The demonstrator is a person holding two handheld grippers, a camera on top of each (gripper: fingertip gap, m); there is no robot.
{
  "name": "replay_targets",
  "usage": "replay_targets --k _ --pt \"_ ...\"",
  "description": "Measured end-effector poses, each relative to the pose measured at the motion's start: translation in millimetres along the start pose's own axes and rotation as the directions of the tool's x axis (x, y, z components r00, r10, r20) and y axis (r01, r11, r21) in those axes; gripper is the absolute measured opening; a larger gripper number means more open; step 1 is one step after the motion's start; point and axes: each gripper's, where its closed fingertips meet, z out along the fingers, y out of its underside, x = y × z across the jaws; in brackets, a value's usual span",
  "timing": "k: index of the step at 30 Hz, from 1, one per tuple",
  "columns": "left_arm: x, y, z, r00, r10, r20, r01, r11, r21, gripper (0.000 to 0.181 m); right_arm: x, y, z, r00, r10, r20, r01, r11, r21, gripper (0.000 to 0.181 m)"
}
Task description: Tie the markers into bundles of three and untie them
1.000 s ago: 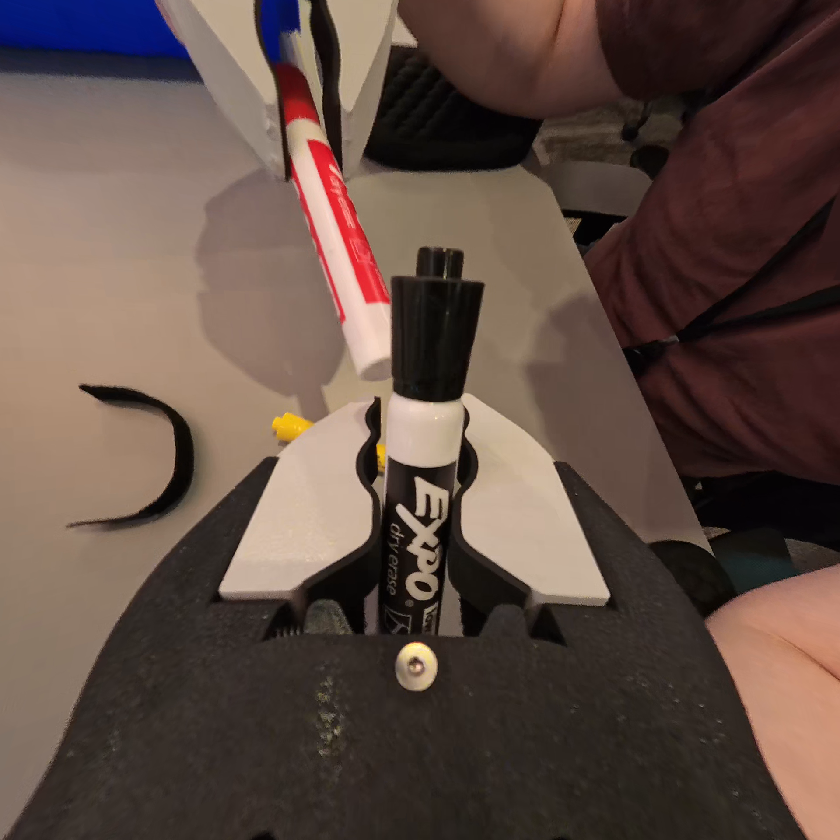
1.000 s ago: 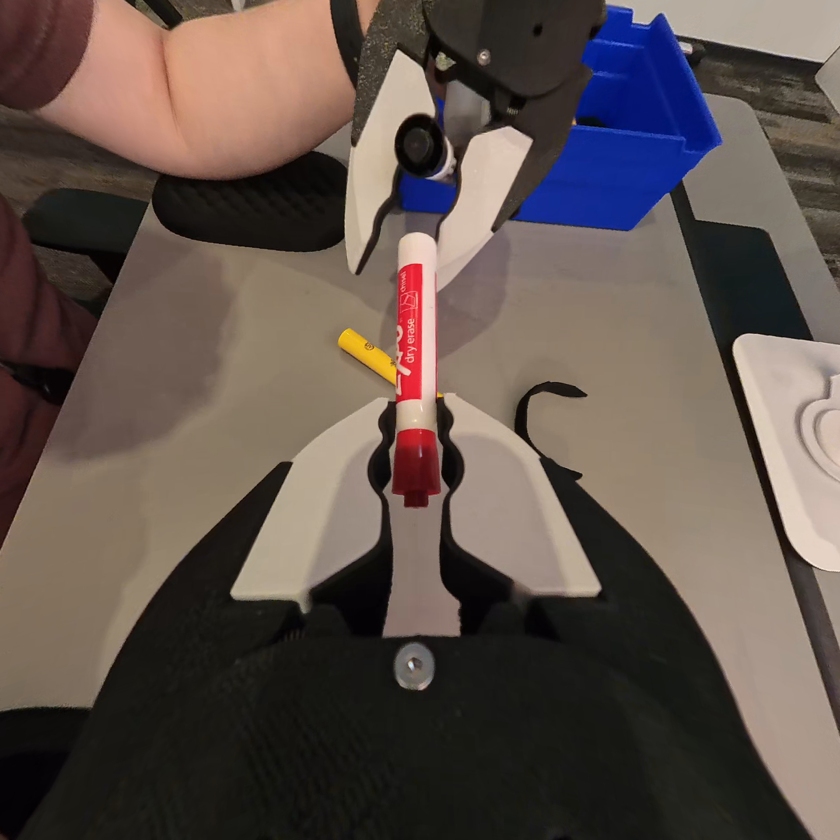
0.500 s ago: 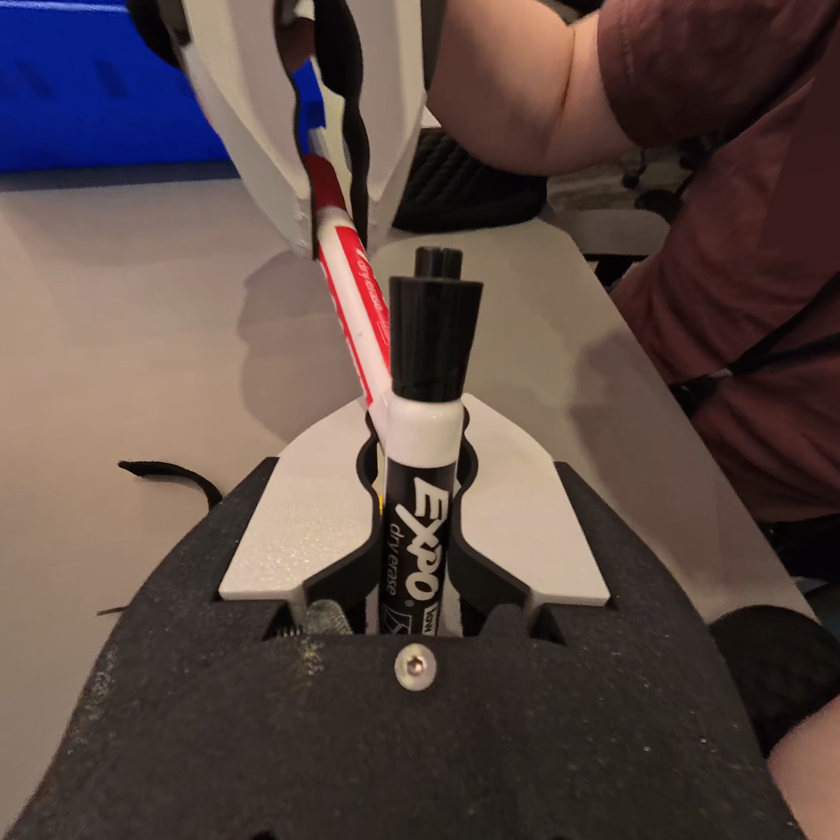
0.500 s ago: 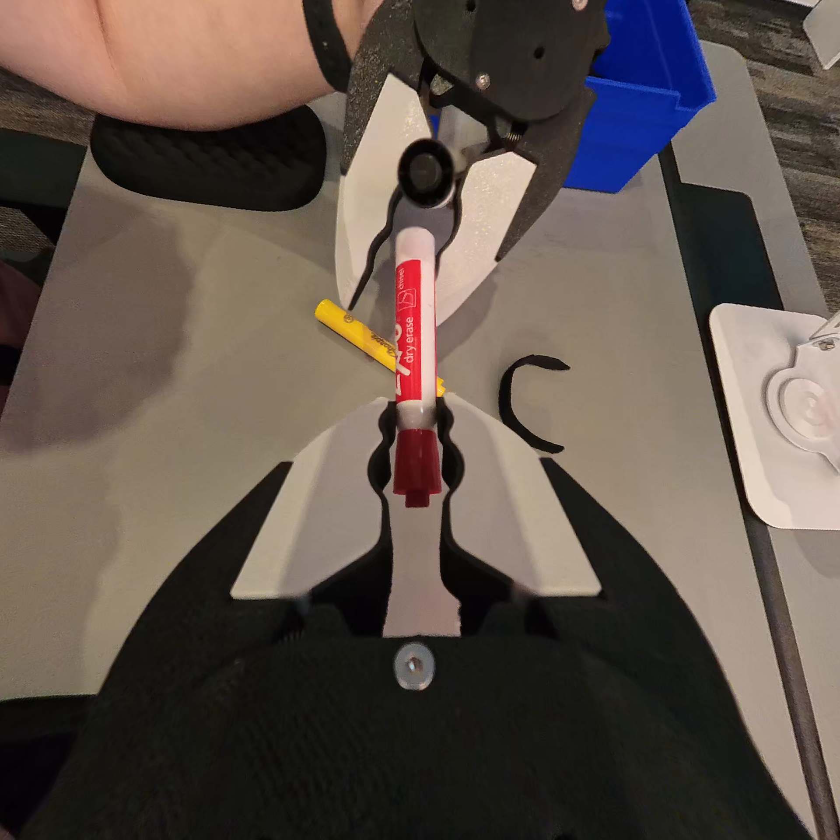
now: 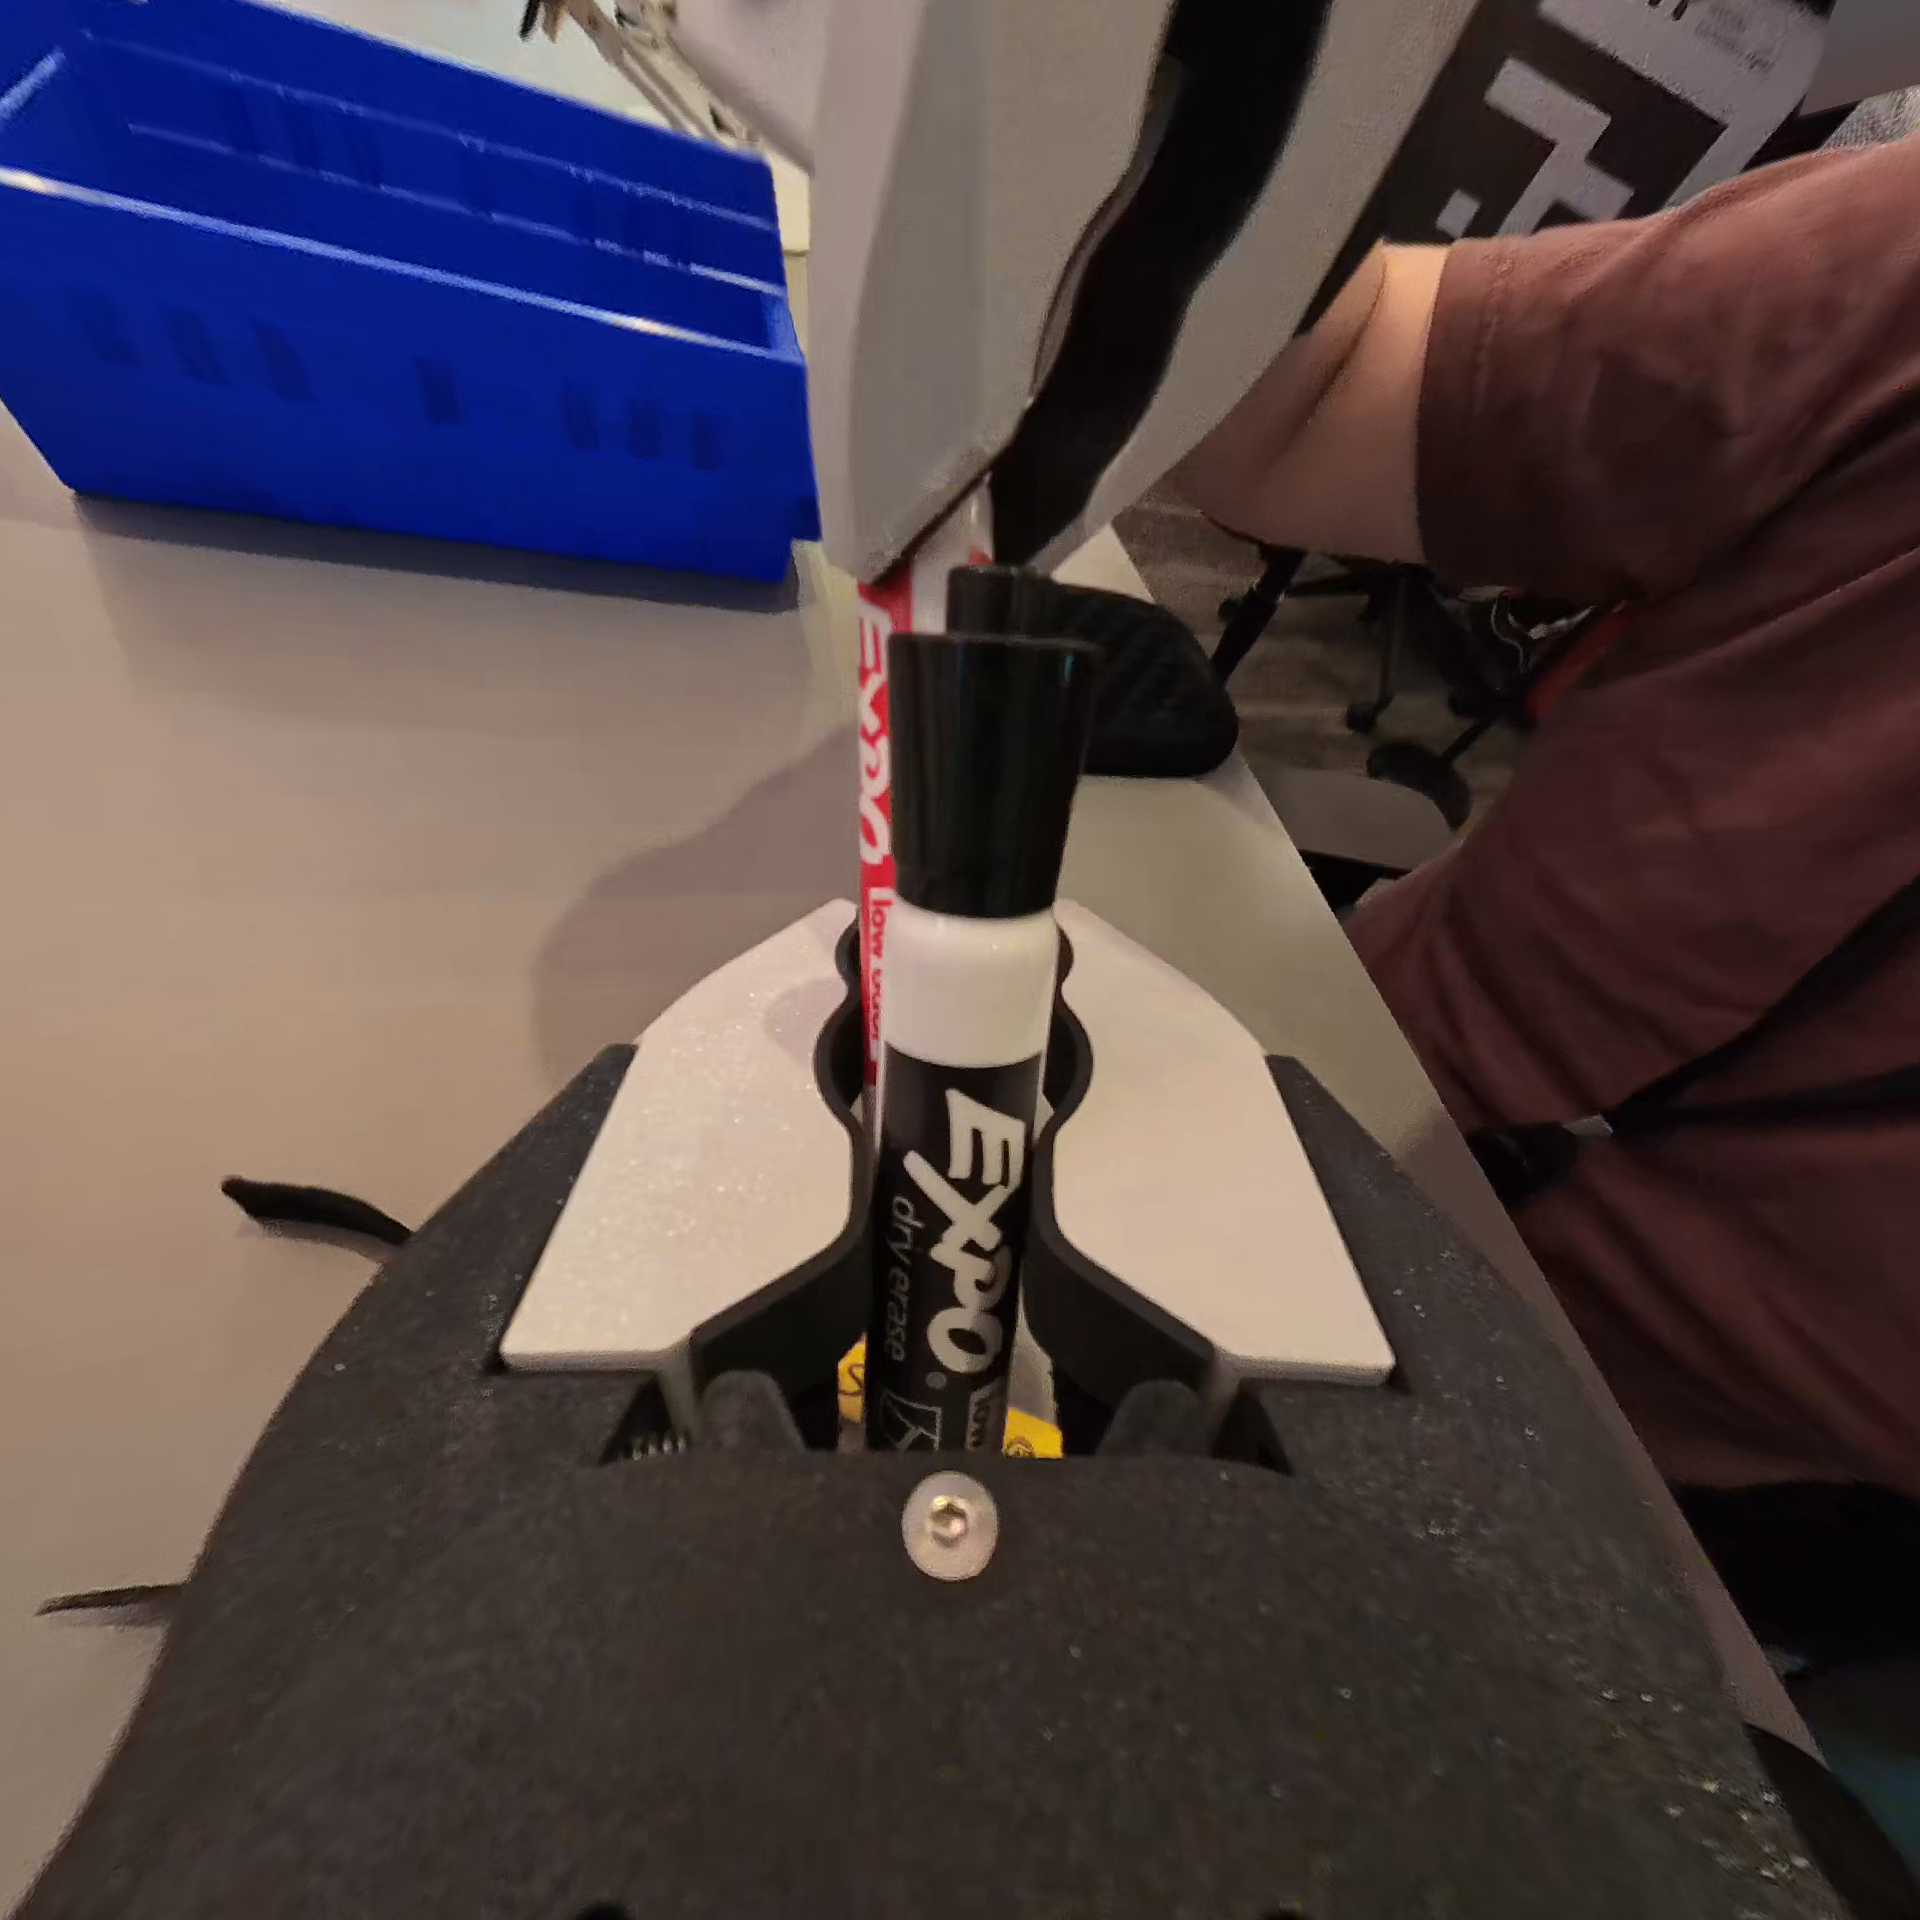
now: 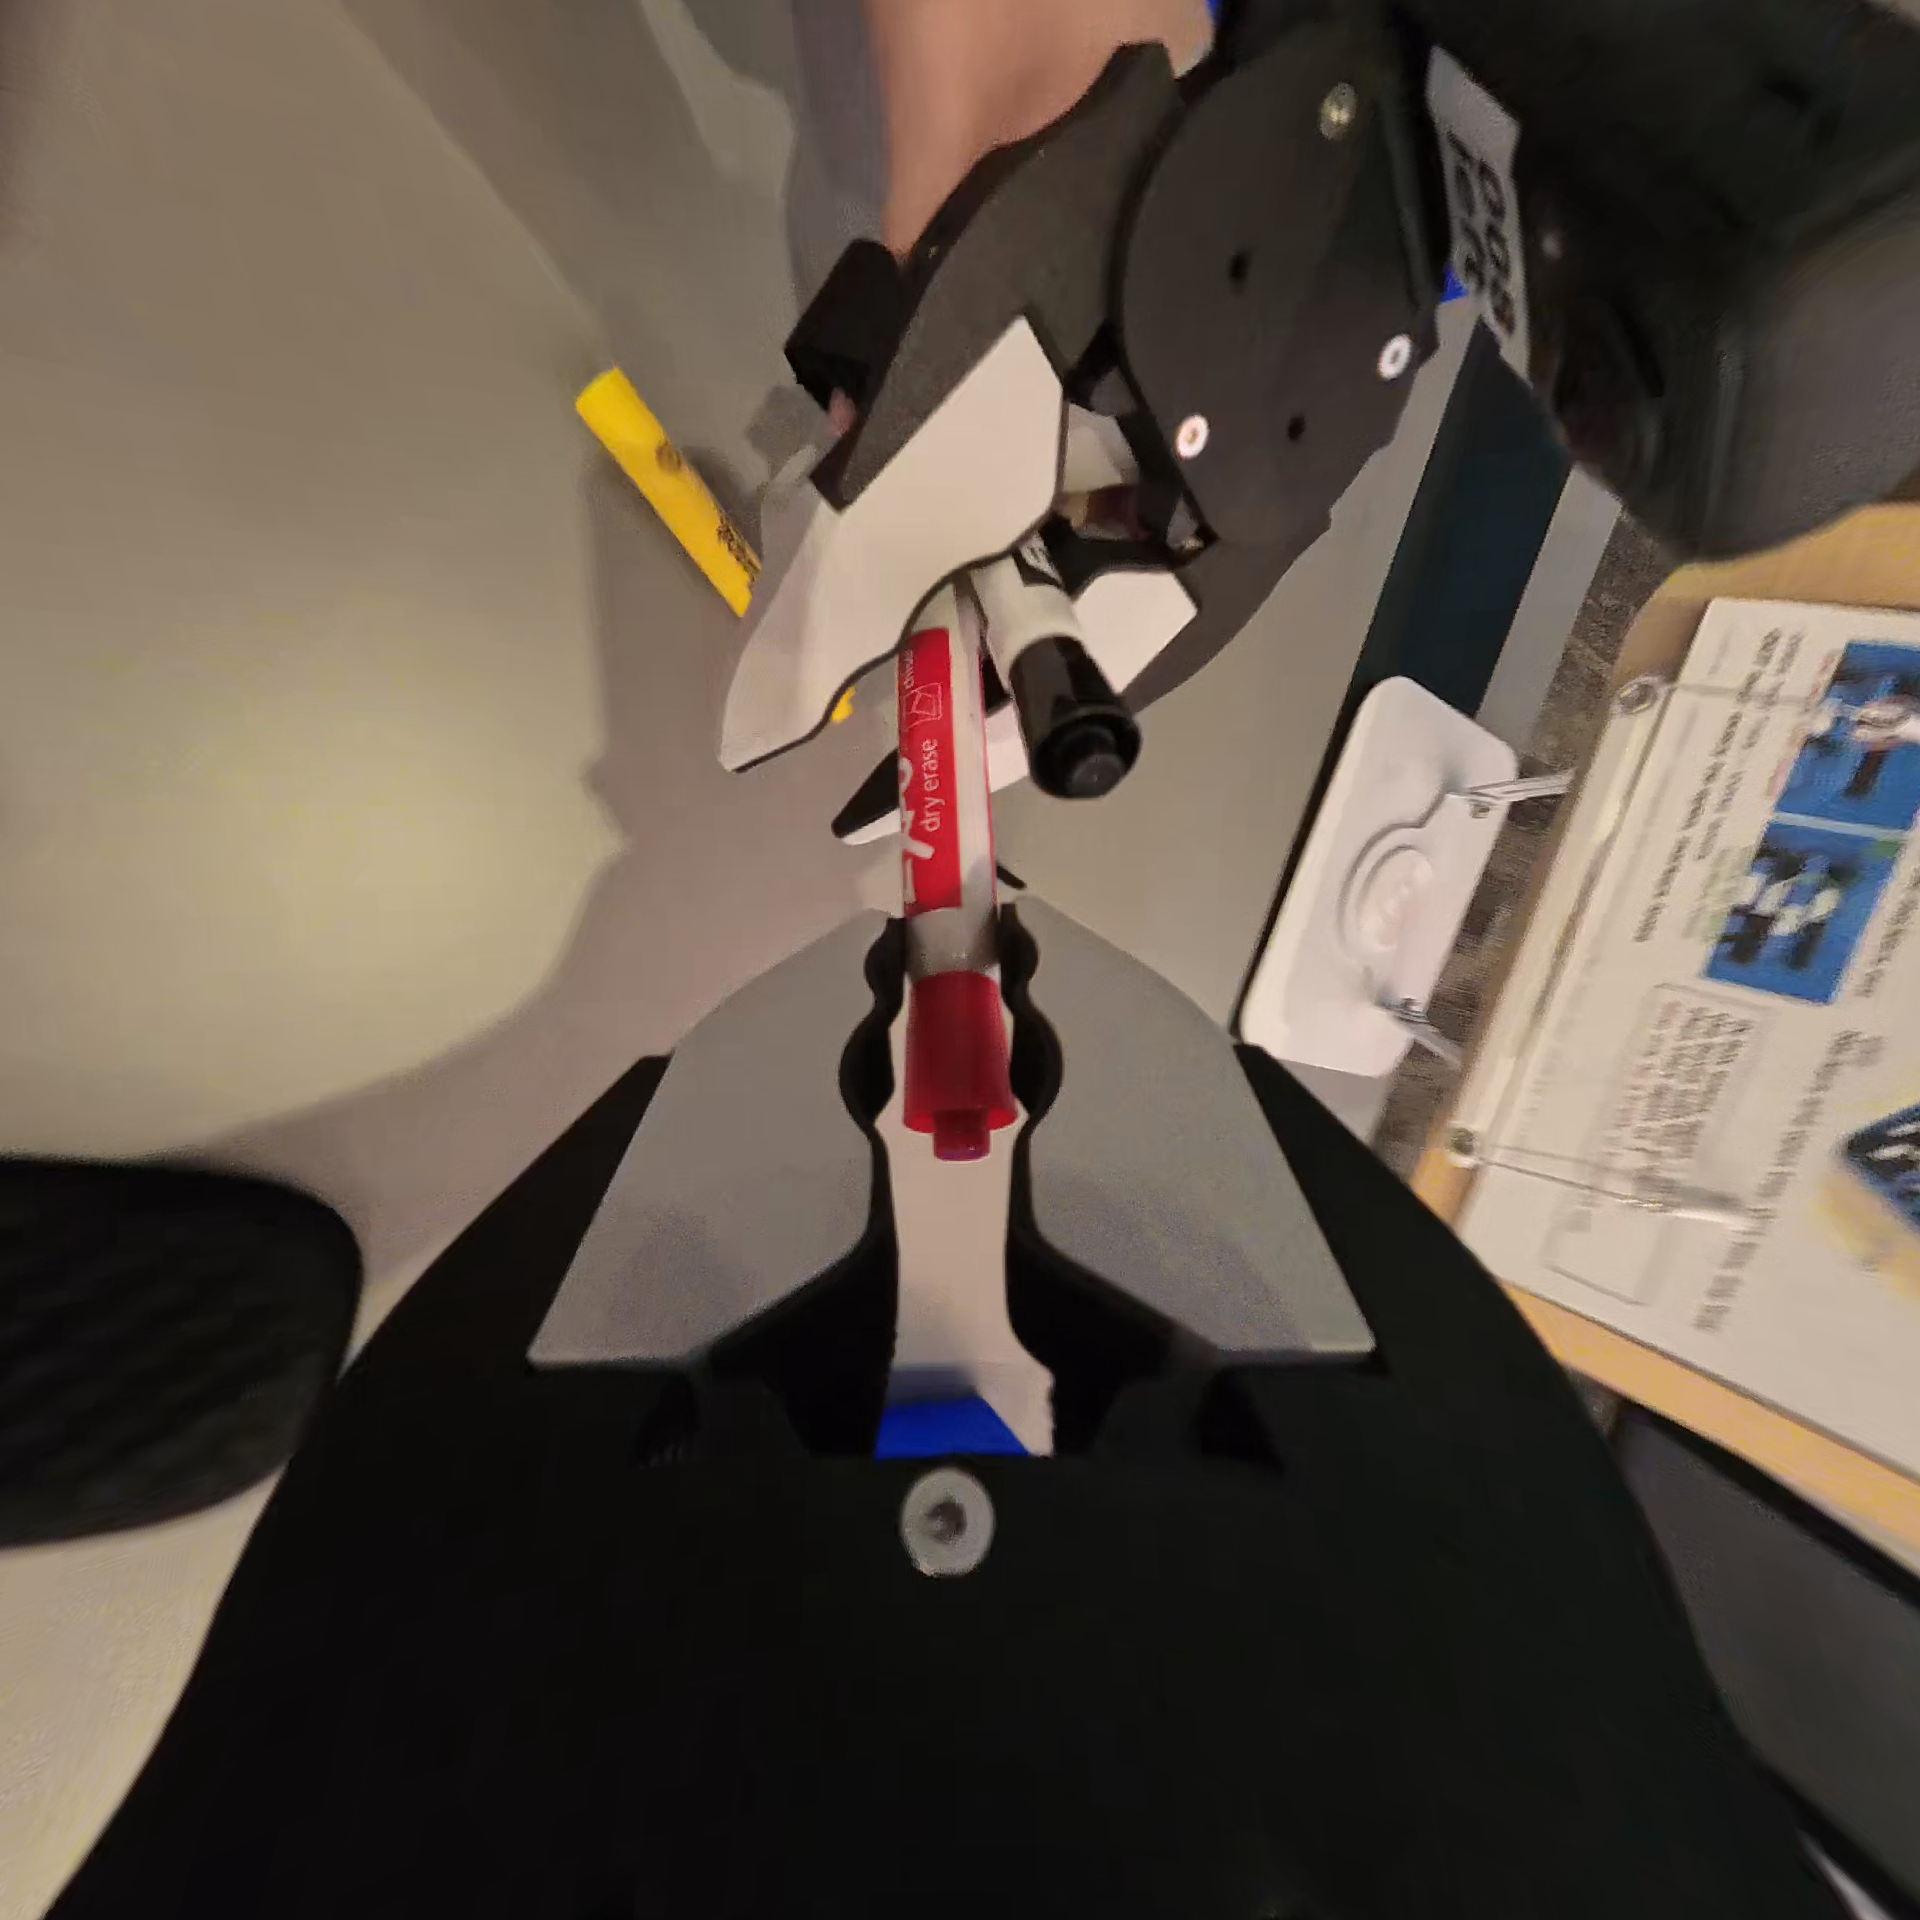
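My left gripper (image 5: 956,925) is shut on a black marker (image 5: 977,831) with its cap pointing forward. My right gripper (image 6: 951,914) is shut on the cap end of a red marker (image 6: 940,821). The red marker (image 5: 873,769) lies close along the left side of the black one, and its far end reaches between the left gripper's fingers. In the right wrist view the left gripper (image 6: 914,675) is just ahead with the black marker (image 6: 1060,686) sticking out. A yellow marker (image 6: 665,488) lies on the grey table. A black strap (image 5: 312,1205) lies on the table to the left.
A blue bin (image 5: 416,343) stands at the back left of the table (image 5: 364,831). A white tray (image 6: 1371,862) and a clipboard with printed sheets (image 6: 1714,987) lie to the right. A black armrest pad (image 6: 156,1351) is at the left. A person's arm in a maroon sleeve (image 5: 1662,623) is at the right. Some 6 centimeters of space lies between my two pairs of fingers. My left tips are roughly 15 centimeters from the black strap (image 5: 312,1205).
The two grippers have come close together. The red marker has swung from a slant to lie alongside the black one, its end between the left gripper's fingers. Both views have tilted.
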Motion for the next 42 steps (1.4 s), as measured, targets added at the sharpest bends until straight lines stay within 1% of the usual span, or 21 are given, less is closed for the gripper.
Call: replay_targets --k 2,5,9,12,14,17,20,23,25,28,30,34,36,37,39,42 --pt "-0.6 -7.0 -2.3 0.999 0.032 0.023 -0.033 0.999 0.042 0.030 7.0 -7.8 -5.6 0.995 -0.096 0.004 0.096 0.991 -0.089 0.019" --pt "-1.2 -19.2 -3.6 0.999 0.033 0.038 -0.037 0.993 0.111 0.030 15.6 -16.5 -12.5 0.976 -0.213 0.051 0.219 0.949 -0.225 0.019" --pt "-4.8 -40.4 -7.7 0.998 0.010 0.067 -0.027 0.966 0.259 0.029 27.4 -22.7 -21.5 0.955 -0.264 0.139 0.296 0.888 -0.352 0.019" --pt "4.1 -54.6 -16.4 1.000 0.004 -0.006 -0.001 0.930 0.368 0.030 30.0 -31.9 -23.8 0.938 -0.288 0.192 0.341 0.863 -0.373 0.019" --pt "-0.2 -56.7 -20.8 0.999 0.021 0.046 -0.037 0.924 0.381 0.030 32.0 -36.3 -24.0 0.930 -0.297 0.215 0.361 0.847 -0.391 0.019" --pt "-0.1 -56.9 -22.6 0.996 0.046 0.077 -0.072 0.923 0.379 0.030 34.3 -41.9 -23.2 0.920 -0.302 0.250 0.382 0.835 -0.397 0.019" --pt "2.6 -60.5 -25.2 0.999 0.009 0.037 -0.023 0.915 0.403 0.030 38.5 -46.1 -24.1 0.916 -0.297 0.269 0.387 0.830 -0.402 0.019" --pt "4.0 -63.3 -26.9 1.000 -0.003 0.025 -0.007 0.908 0.419 0.030 40.2 -47.9 -25.8 0.920 -0.242 0.309 0.357 0.843 -0.402 0.019" --pt "8.2 -66.9 -28.6 1.000 -0.005 -0.008 0.008 0.897 0.443 0.029 40.5 -47.7 -27.8 0.917 -0.199 0.345 0.334 0.857 -0.393 0.019" --pt "18.7 -69.3 -27.8 0.996 -0.014 -0.088 0.052 0.897 0.439 0.029 37.8 -45.6 -31.3 0.898 -0.103 0.428 0.272 0.894 -0.356 0.019" --pt "21.3 -66.5 -24.1 0.994 -0.042 -0.103 0.080 0.917 0.392 0.029 36.2 -41.6 -32.4 0.874 -0.022 0.486 0.208 0.920 -0.333 0.019" --pt "36.3 -63.1 -19.2 0.988 -0.014 -0.157 0.065 0.943 0.327 0.029 29.2 -39.7 -34.1 0.779 0.097 0.619 0.050 0.975 -0.217 0.019" --pt "47.6 -59.3 -16.0 0.975 -0.024 -0.220 0.086 0.958 0.275 0.030 24.4 -39.9 -33.7 0.719 0.131 0.683 -0.038 0.988 -0.149 0.019" --pt "52.8 -56.9 -14.6 0.964 -0.054 -0.259 0.119 0.963 0.241 0.030 21.2 -38.7 -33.1 0.689 0.138 0.712 -0.073 0.990 -0.121 0.019" --pt "60.3 -49.3 -10.9 0.928 -0.173 -0.329 0.229 0.963 0.139 0.030 14.2 -36.2 -27.9 0.641 0.134 0.756 -0.131 0.989 -0.065 0.019" --pt "63.4 -32.7 -4.8 0.866 -0.342 -0.364 0.364 0.931 -0.009 0.030 2.8 -34.4 -13.8 0.606 0.121 0.786 -0.207 0.978 0.009 0.019"
